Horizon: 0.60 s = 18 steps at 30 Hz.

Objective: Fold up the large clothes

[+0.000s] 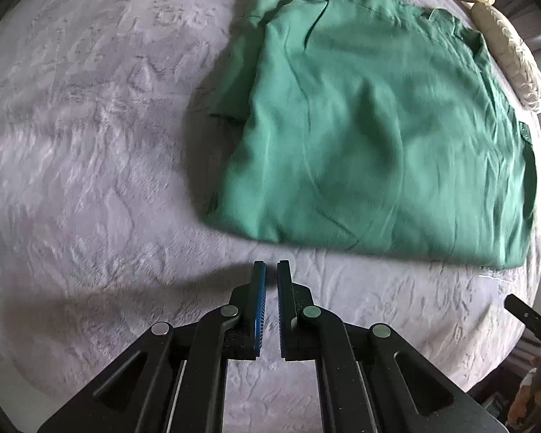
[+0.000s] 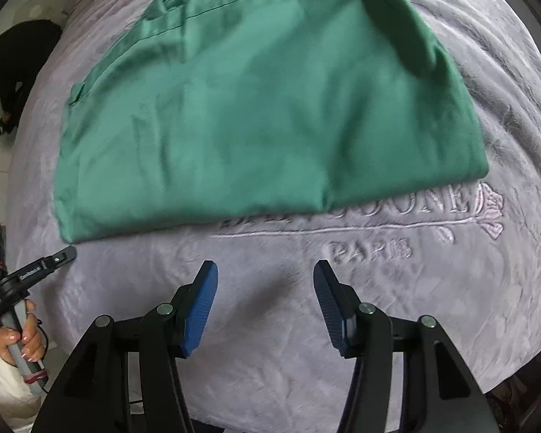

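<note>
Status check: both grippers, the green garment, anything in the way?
Left hand-held gripper shut, empty. Right hand-held gripper open, empty. Green garment folded flat on grey blanket, untouched. Nothing in the way.

black plastic left gripper (image 1: 271, 270) and right gripper (image 2: 265, 270), ribbed blue pads on the inner faces of the fingers (image 2: 200, 306), round silver pivot screws just behind the jaws, grey handle with red bands, hand (image 2: 20, 339) with pale polished nails, white sleeve
</note>
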{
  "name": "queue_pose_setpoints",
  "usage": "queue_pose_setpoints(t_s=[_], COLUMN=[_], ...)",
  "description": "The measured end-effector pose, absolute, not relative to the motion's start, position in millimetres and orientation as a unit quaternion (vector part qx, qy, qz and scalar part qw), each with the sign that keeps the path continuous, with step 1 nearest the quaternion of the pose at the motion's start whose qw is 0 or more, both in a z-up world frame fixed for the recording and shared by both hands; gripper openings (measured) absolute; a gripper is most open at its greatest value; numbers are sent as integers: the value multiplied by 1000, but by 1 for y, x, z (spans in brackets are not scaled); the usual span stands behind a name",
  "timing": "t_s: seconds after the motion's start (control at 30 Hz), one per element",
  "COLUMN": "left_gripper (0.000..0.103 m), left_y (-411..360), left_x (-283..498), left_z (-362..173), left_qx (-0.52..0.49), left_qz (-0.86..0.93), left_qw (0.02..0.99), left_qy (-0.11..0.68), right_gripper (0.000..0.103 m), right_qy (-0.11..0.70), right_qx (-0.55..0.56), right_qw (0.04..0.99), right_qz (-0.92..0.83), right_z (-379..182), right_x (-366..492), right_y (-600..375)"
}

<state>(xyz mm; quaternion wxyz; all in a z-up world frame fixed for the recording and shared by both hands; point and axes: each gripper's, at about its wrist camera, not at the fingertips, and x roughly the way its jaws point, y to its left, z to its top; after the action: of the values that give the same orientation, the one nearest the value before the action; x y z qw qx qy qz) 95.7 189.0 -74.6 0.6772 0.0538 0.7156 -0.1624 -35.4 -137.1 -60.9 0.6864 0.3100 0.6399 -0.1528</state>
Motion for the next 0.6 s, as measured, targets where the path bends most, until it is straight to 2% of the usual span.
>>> queue_pose_setpoints(t_s=[0.47,0.53,0.6], left_gripper=[7,7,7], left_y=[190,186,185], left_x=[85,83,80], left_z=[-72,-72,-69], left_qx=[81,91,92], left_qz=[-167,-167,-167], left_qw=[676,677,678], left_qy=[713,711,710], right_gripper=[61,65,73], right_qy=[646,645,642], right_qx=[288,287,285], right_qw=[691,694,698], right_qz=[-146,-145,-142], right_z=[-51,-50,-49], right_x=[-20,-18,-15], right_y=[-118,-116,-113])
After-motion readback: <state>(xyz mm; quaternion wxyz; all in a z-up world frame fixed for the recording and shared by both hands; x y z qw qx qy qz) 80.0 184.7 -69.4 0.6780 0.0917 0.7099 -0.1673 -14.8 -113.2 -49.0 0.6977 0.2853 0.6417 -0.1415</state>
